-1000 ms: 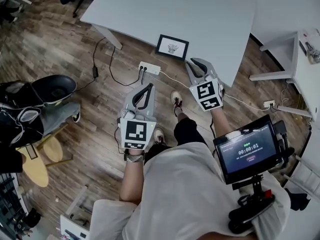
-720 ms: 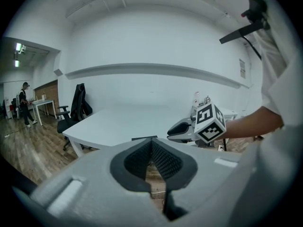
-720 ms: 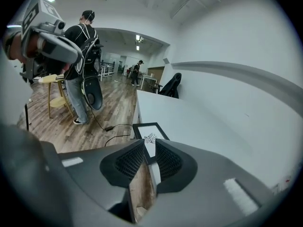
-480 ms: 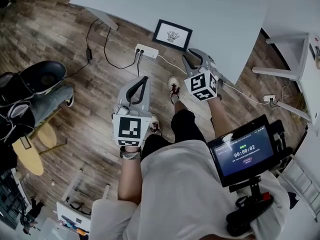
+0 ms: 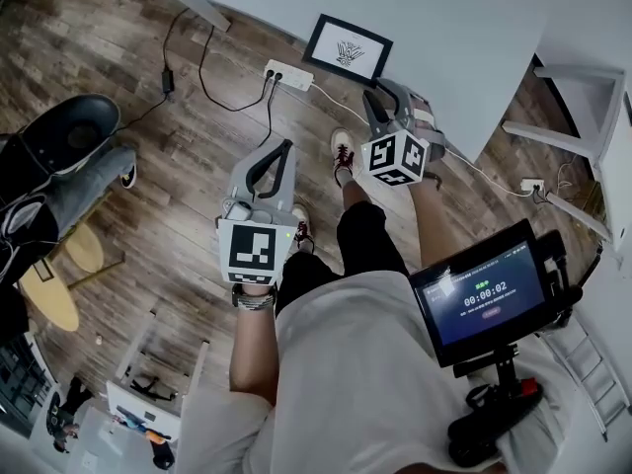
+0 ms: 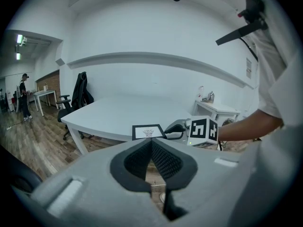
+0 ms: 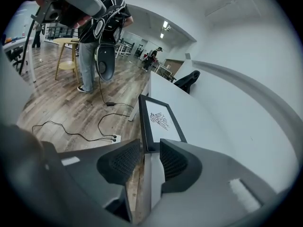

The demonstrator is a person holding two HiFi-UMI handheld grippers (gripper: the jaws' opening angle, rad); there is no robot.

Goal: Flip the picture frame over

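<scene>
**A:** Where is the frame (image 5: 348, 50)?

**B:** It lies flat on the white table (image 5: 464, 28), close to the near edge. It is face up, with a black border and a small drawing on white.

**A:** And your right gripper (image 7: 150, 148)?

**B:** Its jaws are apart and opening, and there is nothing between the pads. In the right gripper view the frame's near end lines up with the gap. From the head view, though, the tips are near the frame but not touching it. The gripper points down toward the table edge.

**A:** What about the left?

**B:** My left gripper (image 6: 151, 143) has its jaws together, tips meeting, and it holds nothing. It hangs over the wood floor (image 5: 148, 166), well short of the table and farther from the frame than the right one. In its own view the frame sits straight ahead, just above the tips, with the right gripper beside it.

**A:** Is anything else near the frame?

**B:** A white power strip (image 5: 288, 75) lies on the floor just below the table edge. Cables trail off from it to the left.
</scene>
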